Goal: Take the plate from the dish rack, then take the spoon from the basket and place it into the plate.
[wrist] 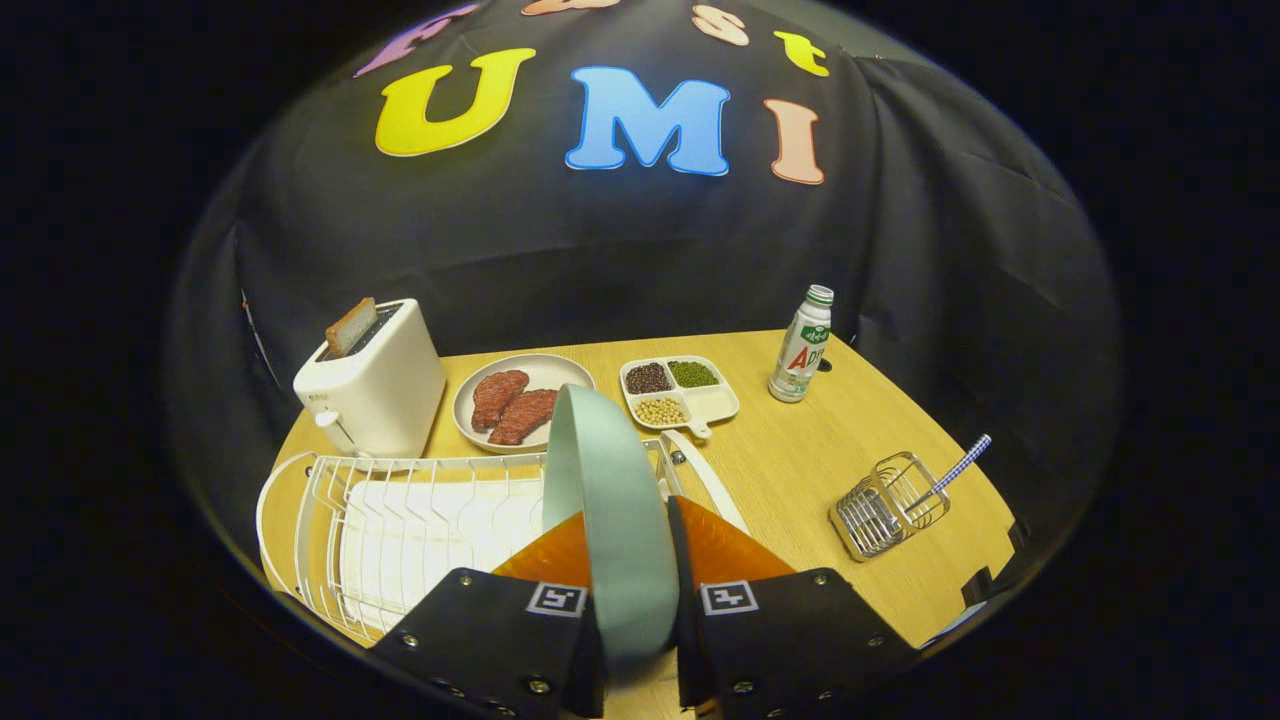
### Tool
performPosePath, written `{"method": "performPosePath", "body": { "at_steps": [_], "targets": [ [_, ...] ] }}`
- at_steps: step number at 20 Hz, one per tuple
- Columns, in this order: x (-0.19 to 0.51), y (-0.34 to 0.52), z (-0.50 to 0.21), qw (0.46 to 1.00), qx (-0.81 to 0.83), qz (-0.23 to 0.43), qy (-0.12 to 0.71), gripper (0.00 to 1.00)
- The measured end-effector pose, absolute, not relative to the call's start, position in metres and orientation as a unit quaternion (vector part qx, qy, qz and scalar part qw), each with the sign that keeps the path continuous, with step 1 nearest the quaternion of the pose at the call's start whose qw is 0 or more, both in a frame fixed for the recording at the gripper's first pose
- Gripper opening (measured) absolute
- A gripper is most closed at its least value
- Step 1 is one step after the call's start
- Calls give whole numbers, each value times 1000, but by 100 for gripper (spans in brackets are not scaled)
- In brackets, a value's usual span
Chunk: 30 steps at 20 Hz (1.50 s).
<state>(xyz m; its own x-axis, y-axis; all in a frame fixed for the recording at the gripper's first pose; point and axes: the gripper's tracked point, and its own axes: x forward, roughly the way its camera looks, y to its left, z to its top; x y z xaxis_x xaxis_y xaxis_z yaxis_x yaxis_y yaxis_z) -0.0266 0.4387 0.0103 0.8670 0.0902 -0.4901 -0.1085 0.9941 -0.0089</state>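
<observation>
plate (610, 500), pale green and held on edge, stands upright between the two fingers of the hand-held gripper (630, 560), which pinches it from both sides at its lower rim. the plate rises above the right end of the dish rack (400, 520), a white wire rack with a white drip tray under it, sitting on the near left of the counter (800, 470); whether the plate's bottom edge touches the rack cannot be told. just right of the plate, a long white handle-like piece (712, 485) lies along the rack's right side. well apart on the near right of the counter lies the basket (888, 505), a small metal wire holder tipped on its side, with the spoon (958, 467) poking out of its open end, its blue-and-white checked handle pointing up and to the right.

farther back, a white toaster (372, 385) stands on the left beyond the rack, with a slice of bread (350, 326) sticking out of its slot. right of it a round beige dish (520, 400) carries two reddish pieces of meat (510, 405). next to that sits a white divided tray (680, 392) with dark, green and yellow beans in three of its compartments. at the far right stands a small upright bottle (802, 345) with a green cap.
</observation>
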Motion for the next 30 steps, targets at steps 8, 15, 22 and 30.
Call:
{"method": "performPosePath", "body": {
  "at_steps": [8,15,22,30],
  "targets": [
    [-31,455,29,965,-126,33,228,27],
    [-47,450,55,966,-171,29,193,27],
    [-107,385,87,977,-133,4,168,27],
    [-180,331,30,970,-100,37,219,27]
  ]
}}
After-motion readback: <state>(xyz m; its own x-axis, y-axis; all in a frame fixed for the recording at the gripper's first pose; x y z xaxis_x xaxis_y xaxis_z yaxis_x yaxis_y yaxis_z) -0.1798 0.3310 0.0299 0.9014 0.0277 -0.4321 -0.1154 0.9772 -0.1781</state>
